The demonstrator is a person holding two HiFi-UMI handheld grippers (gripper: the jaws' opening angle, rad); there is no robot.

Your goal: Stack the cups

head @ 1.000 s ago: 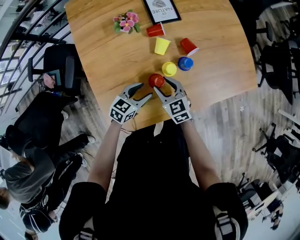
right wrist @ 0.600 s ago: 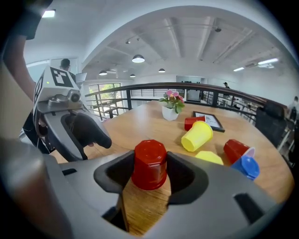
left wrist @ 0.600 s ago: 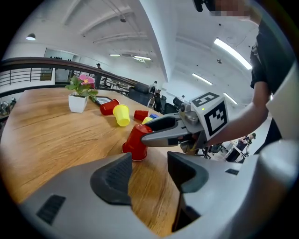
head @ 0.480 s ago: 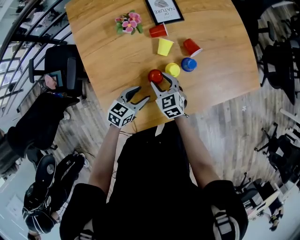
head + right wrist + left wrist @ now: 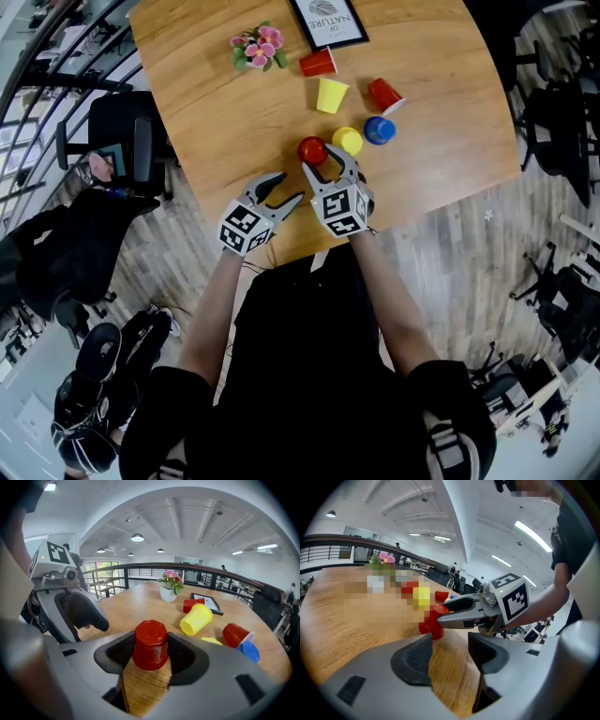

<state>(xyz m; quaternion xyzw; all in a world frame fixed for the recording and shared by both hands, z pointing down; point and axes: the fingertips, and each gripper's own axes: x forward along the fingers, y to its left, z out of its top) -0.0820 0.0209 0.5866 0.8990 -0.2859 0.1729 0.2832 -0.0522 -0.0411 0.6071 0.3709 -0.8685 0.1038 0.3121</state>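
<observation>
Honey wood-grain counter (image 5: 216, 112). Red cup (image 5: 312, 150), yellow cup (image 5: 347, 141), blue cup (image 5: 379, 129). Pink flowers (image 5: 256, 44) at eleven o'clock. Grey left tool (image 5: 289, 186) and right tool (image 5: 328, 162), black-and-white square markers.

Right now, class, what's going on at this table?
A person is working with a gripper in each hand. The right gripper has its jaws against both sides of an upside-down red cup, which looks to be standing on the table near its front edge. The left gripper is beside it, open and empty. Nothing is stacked yet: a yellow cup and a blue cup sit just beyond, and three more cups lie tipped further back.
</observation>
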